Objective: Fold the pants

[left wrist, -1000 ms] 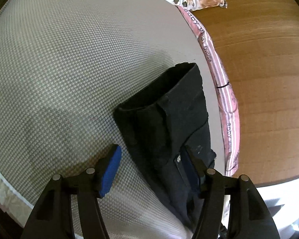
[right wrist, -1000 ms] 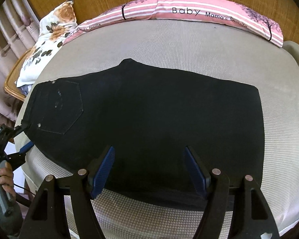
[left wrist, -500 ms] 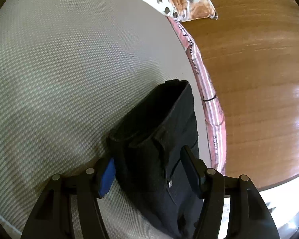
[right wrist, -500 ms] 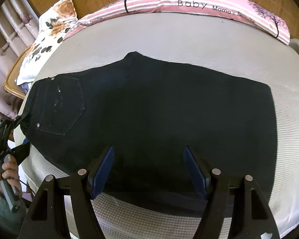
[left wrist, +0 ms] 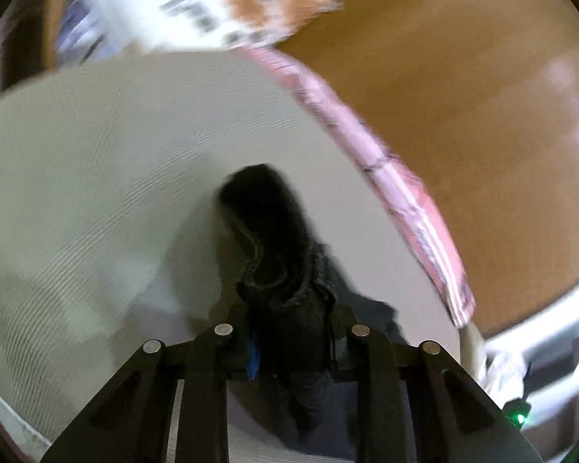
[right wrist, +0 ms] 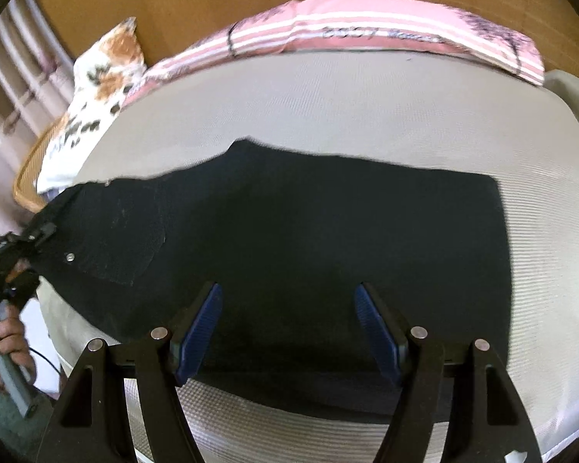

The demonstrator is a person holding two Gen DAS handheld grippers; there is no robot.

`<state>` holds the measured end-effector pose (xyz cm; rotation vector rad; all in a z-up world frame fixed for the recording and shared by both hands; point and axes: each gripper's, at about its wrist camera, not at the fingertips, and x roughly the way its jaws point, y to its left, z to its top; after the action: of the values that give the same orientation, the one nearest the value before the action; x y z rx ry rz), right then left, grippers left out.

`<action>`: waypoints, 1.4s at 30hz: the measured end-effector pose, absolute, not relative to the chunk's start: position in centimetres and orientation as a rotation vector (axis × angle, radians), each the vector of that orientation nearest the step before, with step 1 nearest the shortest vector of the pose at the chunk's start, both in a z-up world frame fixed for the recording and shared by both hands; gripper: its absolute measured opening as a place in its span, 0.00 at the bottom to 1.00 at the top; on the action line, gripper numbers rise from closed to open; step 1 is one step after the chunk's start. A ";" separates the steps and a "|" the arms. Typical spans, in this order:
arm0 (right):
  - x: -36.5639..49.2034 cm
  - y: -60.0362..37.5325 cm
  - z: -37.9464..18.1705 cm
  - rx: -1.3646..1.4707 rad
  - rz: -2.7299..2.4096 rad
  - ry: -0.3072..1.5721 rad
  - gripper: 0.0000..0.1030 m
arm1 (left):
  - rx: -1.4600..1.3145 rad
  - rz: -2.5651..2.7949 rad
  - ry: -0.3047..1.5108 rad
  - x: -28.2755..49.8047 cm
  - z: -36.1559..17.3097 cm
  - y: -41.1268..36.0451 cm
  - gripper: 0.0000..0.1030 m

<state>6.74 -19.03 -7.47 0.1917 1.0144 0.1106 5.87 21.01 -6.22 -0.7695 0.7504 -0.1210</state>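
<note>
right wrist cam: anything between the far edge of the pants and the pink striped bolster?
Nothing. In the right wrist view only bare grey mattress cover lies between the black pants and the pink striped bolster.

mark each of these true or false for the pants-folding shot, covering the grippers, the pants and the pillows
1. The left gripper has black pants fabric bunched between its closing jaws. True.
2. The right gripper is clamped on the pants. False: its jaws stand open above the cloth.
3. A pink striped pillow lies along the far edge of the bed. True.
4. The pants are folded into a small square. False: they lie spread long across the bed.
5. The floral pillow sits on top of the pants. False: it lies apart, at the bed's corner.
</note>
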 end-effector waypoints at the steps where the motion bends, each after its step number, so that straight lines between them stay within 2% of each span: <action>1: 6.5 -19.8 -7.1 0.207 0.099 1.001 0.67 | -0.741 -0.160 0.732 6.2 -4.7 19.7 0.24; 7: 4.9 -25.3 -5.0 0.301 0.028 0.929 0.67 | -0.554 -0.413 0.684 8.3 1.9 9.2 0.24; 11: 3.9 -29.8 -4.0 0.381 -0.025 0.901 0.67 | -0.441 -0.572 0.729 9.2 2.7 1.0 0.24; 15: 2.5 -33.8 -3.5 0.425 -0.085 0.881 0.67 | -0.298 -0.689 0.815 9.6 0.6 -7.4 0.24; 22: 1.5 -37.7 -5.1 0.493 -0.104 0.900 0.67 | 0.024 -0.722 0.980 8.7 -7.8 -17.0 0.24; 27: 3.1 -37.9 -7.2 0.595 0.042 0.940 0.67 | 0.246 -0.721 0.924 6.2 -8.4 -19.3 0.31; 29: 4.0 -37.7 -8.0 0.649 0.132 0.954 0.67 | 0.265 -0.756 0.914 5.4 -7.5 -19.2 0.41; 33: 5.9 -36.8 -9.5 0.716 0.270 0.978 0.67 | 0.214 -0.841 0.921 4.3 -5.8 -16.9 0.47; 35: 7.1 -36.3 -10.2 0.704 0.294 0.996 0.67 | 0.181 -0.835 0.899 4.3 -4.7 -15.1 0.55; 37: 8.5 -36.0 -11.0 0.692 0.309 1.023 0.67 | 0.143 -0.795 0.869 4.7 -3.9 -12.9 0.58; 42: 11.0 -35.7 -12.3 0.696 0.342 1.031 0.68 | 0.064 -0.607 0.876 7.6 -4.4 -7.8 0.60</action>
<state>11.04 -35.71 -12.28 0.6956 1.0311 0.3424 7.57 -7.83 -4.41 0.0643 0.8756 -0.6072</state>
